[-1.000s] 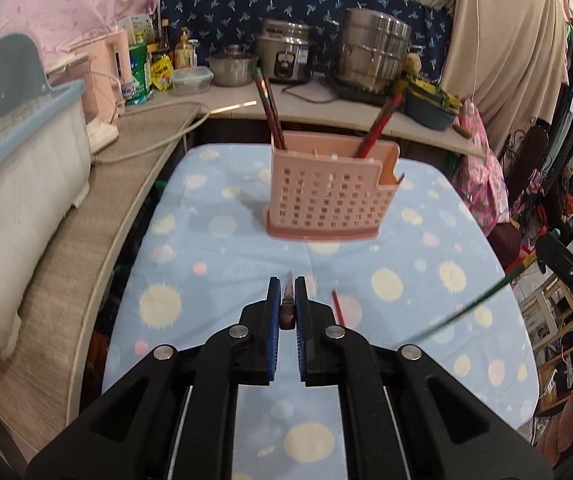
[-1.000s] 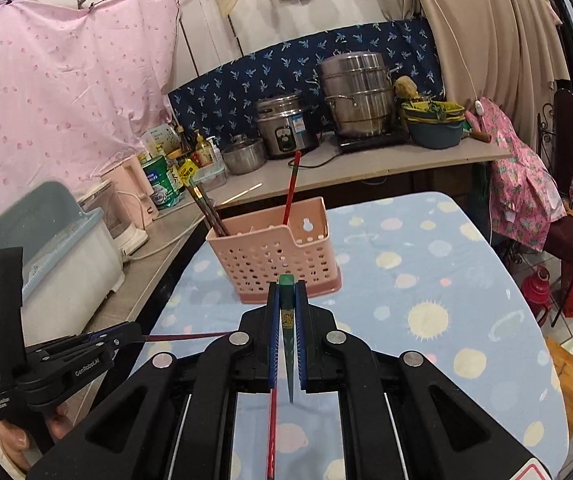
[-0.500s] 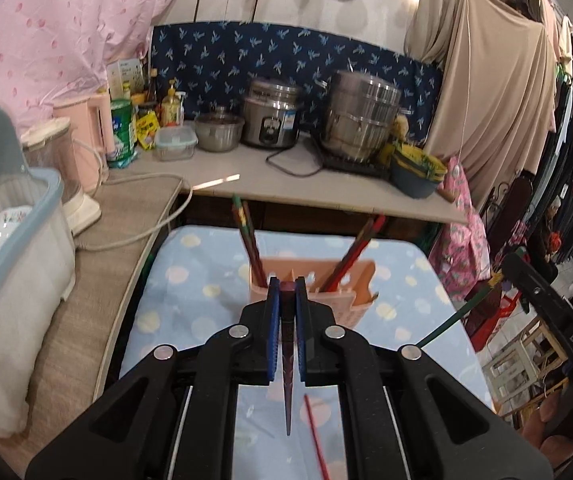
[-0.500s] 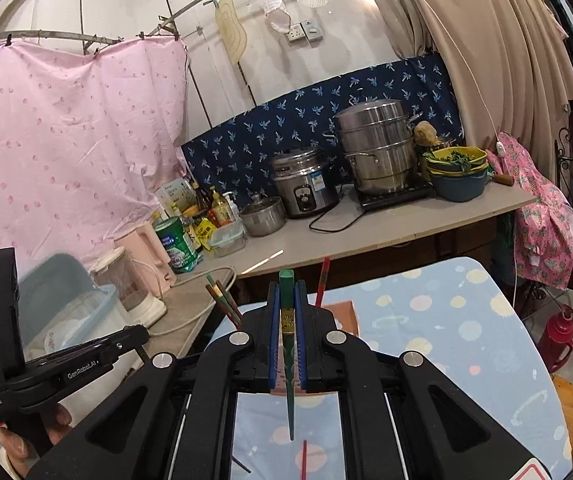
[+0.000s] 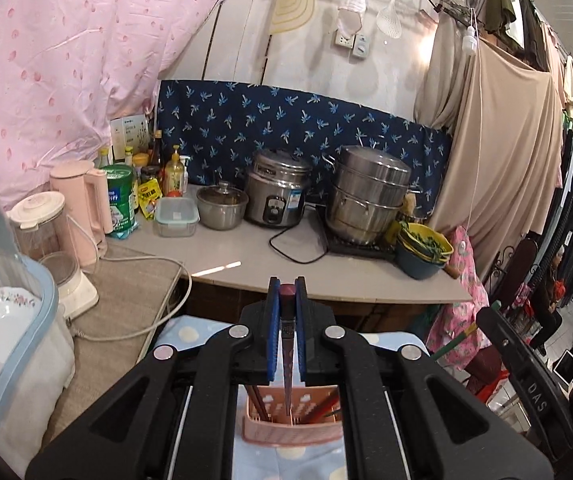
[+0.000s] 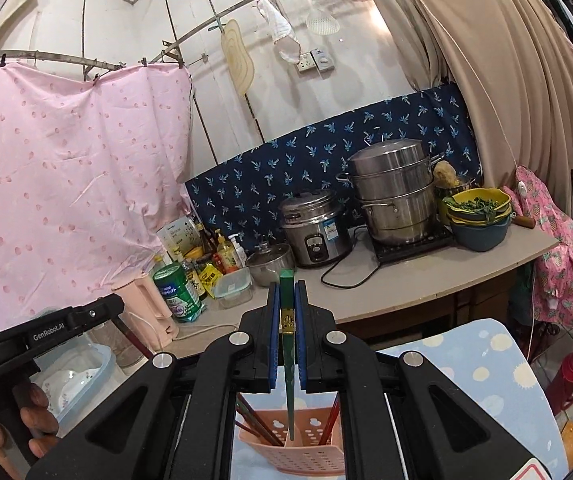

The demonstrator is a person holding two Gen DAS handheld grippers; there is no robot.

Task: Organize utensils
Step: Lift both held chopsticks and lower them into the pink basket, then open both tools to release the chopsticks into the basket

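My left claw (image 5: pixel 286 300) pinches a dark red chopstick (image 5: pixel 287 360), my right claw (image 6: pixel 286 304) a green chopstick (image 6: pixel 289 368), both tips hanging over the pink basket (image 6: pixel 306 456).

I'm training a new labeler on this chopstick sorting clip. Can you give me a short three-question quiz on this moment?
1. True or false: the left hand-held gripper is shut on a dark red chopstick.
2. What colour is the chopstick in the right hand-held gripper? A) green B) yellow C) white
3. Fill in: both chopstick tips hang over the pink ____.

Key: 1 true. 2 A. 3 basket; it already holds other chopsticks, and it stands on the blue dotted tablecloth.
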